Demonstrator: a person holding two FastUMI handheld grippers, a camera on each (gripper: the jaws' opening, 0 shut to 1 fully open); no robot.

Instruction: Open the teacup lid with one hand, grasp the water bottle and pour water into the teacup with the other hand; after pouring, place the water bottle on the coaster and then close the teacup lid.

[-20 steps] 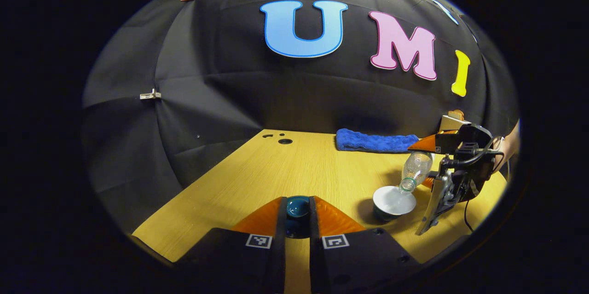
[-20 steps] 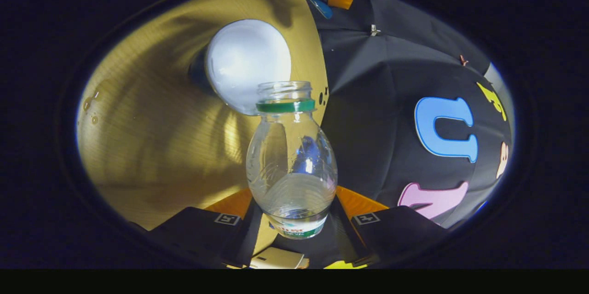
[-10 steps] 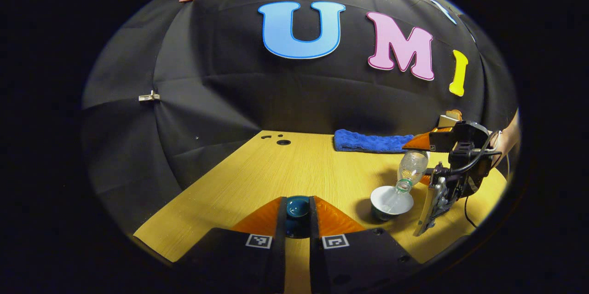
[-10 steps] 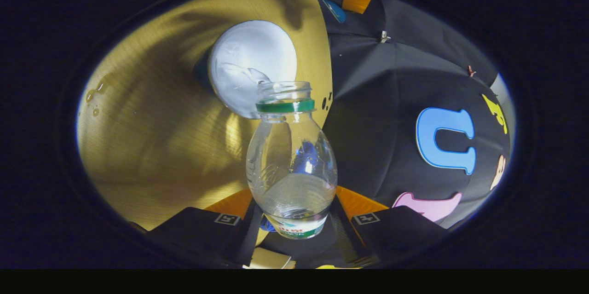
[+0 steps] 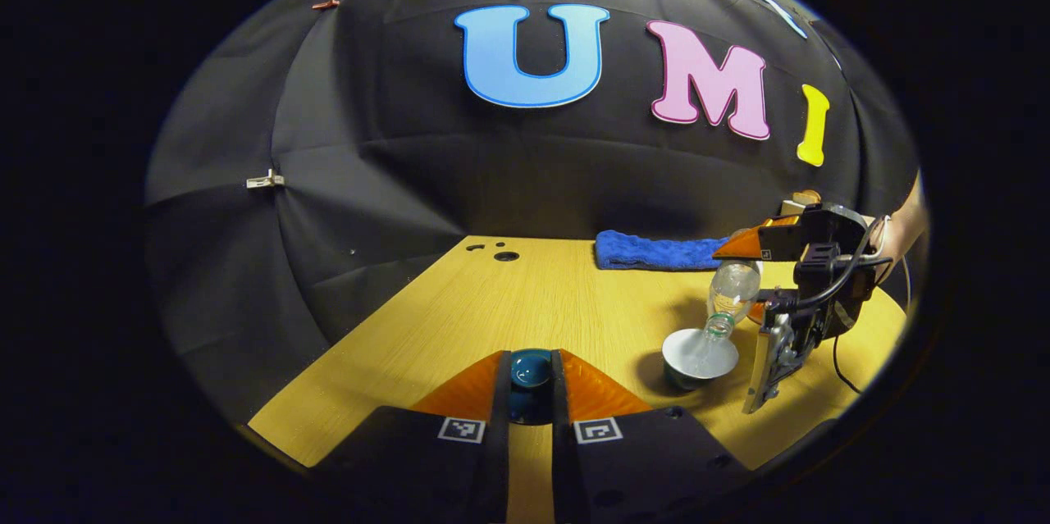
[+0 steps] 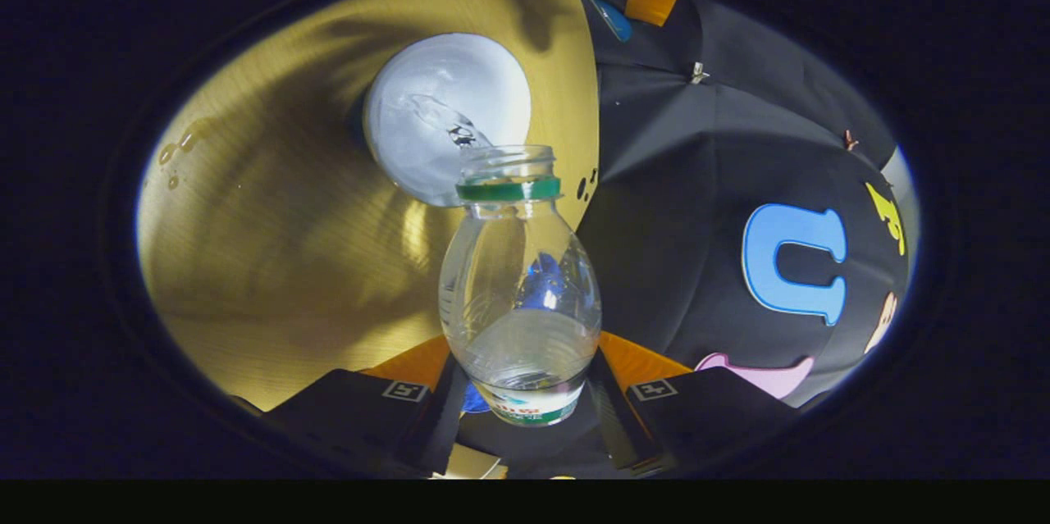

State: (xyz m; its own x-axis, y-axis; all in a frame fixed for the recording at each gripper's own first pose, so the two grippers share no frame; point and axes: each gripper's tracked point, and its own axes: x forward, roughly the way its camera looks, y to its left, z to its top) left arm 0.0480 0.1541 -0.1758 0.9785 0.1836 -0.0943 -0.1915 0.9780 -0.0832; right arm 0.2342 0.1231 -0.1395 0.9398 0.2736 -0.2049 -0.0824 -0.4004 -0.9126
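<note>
Black cloth closes off the back of my booth, and below it the wooden tabletop (image 5: 525, 294) runs toward me in the left gripper view. At its far edge I see a few small round holes (image 5: 506, 256) — and to the right of them a blue towel (image 5: 656, 252) lies against the cloth.

At the bottom centre of that view my left tool (image 5: 531, 376) has its two fingers pressed onto the dark teal knob of the teacup lid (image 5: 530, 368), holding it above the tabletop and well left of the cup.

Further right stands the teacup (image 5: 700, 354), open, its pale inside facing up. Above it the water bottle (image 5: 732, 288) is tipped neck down, its mouth just over the cup's rim. My right tool (image 5: 767, 278) pinches the bottle, and a hand (image 5: 898, 229) shows at the edge behind it.

From the right gripper view, a few spilled drops (image 6: 174, 163) glisten on the tabletop at the far left. The teacup (image 6: 426, 122) sits beyond the bottle's mouth, and a thin stream of water (image 6: 447, 124) arcs from the mouth into it. The water bottle (image 6: 520, 294) has no cap, wears a green ring at the neck, and has some water pooled in it. My right tool (image 6: 525, 397) has both fingers closed against the bottle's lower body.
</note>
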